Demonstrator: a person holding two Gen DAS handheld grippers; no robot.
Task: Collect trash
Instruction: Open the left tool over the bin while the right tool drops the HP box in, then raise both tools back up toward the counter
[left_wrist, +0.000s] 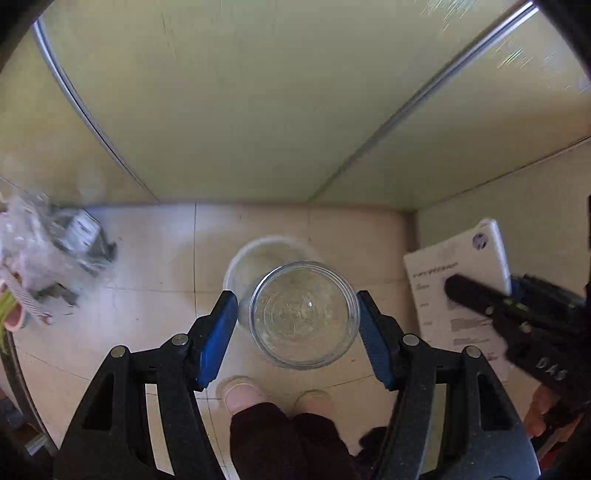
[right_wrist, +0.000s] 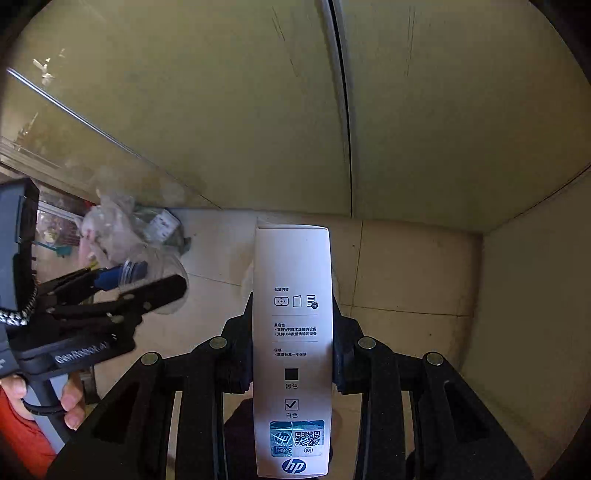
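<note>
In the left wrist view my left gripper (left_wrist: 297, 297) points down at the floor, its blue pads (left_wrist: 218, 339) closed on the sides of a clear plastic cup (left_wrist: 304, 314). A pale round shape (left_wrist: 258, 258) on the floor just beyond the cup is too blurred to identify. My right gripper (right_wrist: 293, 314) is shut on a tall white HP box (right_wrist: 291, 280), which stands up between its fingers. In the left wrist view the box (left_wrist: 443, 280) and the right gripper (left_wrist: 480, 302) appear at the right. In the right wrist view the left gripper (right_wrist: 147, 280) with the cup (right_wrist: 162, 266) shows at the left.
A heap of clear plastic bags and wrappers (left_wrist: 40, 254) (right_wrist: 118, 229) lies on the tiled floor (left_wrist: 147, 258) at the left. Yellow-green cabinet panels (left_wrist: 240, 110) rise right behind. The person's slippered feet (left_wrist: 240, 391) stand below the cup. A hand (right_wrist: 70, 406) holds the left gripper's handle.
</note>
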